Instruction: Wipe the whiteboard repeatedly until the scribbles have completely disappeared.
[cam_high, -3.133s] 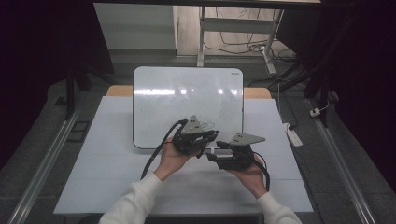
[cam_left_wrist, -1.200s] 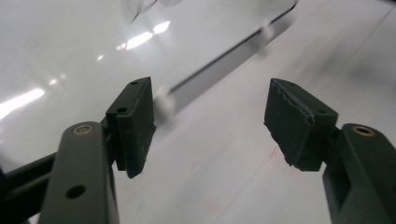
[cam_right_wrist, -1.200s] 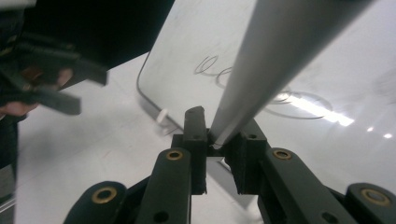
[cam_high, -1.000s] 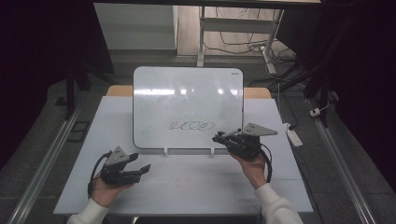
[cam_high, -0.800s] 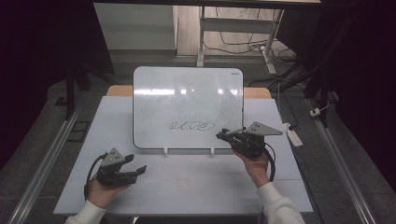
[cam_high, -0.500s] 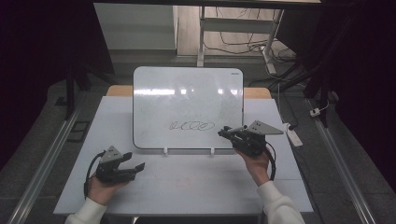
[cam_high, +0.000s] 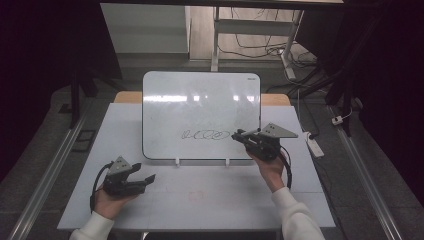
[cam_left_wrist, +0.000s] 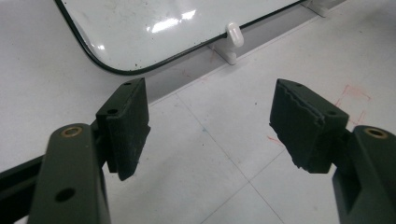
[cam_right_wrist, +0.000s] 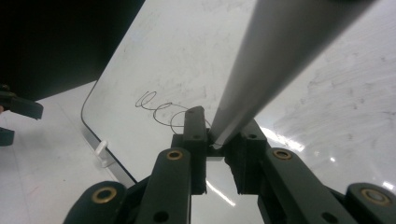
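A white whiteboard (cam_high: 200, 100) stands tilted on two small white feet (cam_left_wrist: 232, 39) at the back of the table. A looped black scribble (cam_high: 205, 134) runs across its lower middle. My right gripper (cam_high: 239, 135) is shut on a grey marker (cam_right_wrist: 275, 51), held at the scribble's (cam_right_wrist: 161, 109) right end, close to the board. My left gripper (cam_high: 147, 179) rests low at the table's front left, off the board. Its jaws have just been opening and stand open (cam_left_wrist: 210, 126) with nothing between them, facing the board's lower left corner (cam_left_wrist: 116, 70).
The white table (cam_high: 210, 200) has faint red marks (cam_high: 197, 195) in its front middle. A white power strip (cam_high: 315, 145) lies off the table's right edge. Metal rails run along the floor on both sides. Cables trail from both grippers.
About three seconds ago both grippers met at the board's lower middle; since then a scribble is on the board and the left gripper has gone to the front left. The right gripper edged rightward.
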